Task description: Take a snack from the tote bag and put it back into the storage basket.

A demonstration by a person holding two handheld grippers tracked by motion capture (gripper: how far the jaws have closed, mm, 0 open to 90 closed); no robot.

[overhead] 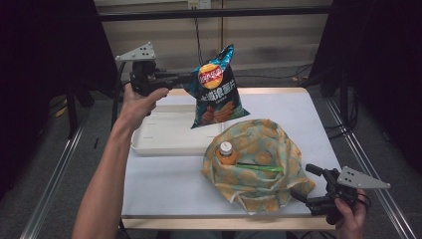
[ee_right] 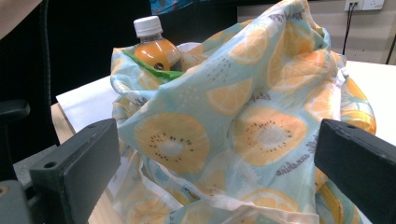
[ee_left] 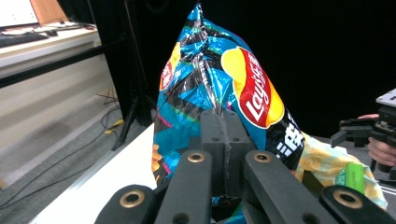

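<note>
Blue chip bag pinched by left gripper, lifted above tray

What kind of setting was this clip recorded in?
Probably a lab or recording studio, not a home: a white table between metal floor rails, black curtains on both sides, and loose cables on the floor behind.

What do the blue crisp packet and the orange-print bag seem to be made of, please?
The blue crisp packet looks like glossy plastic film: it shows sharp creases and bright glints. The orange-print bag looks like soft matte woven cloth, perhaps cotton: it slumps in loose folds without any shine.
</note>
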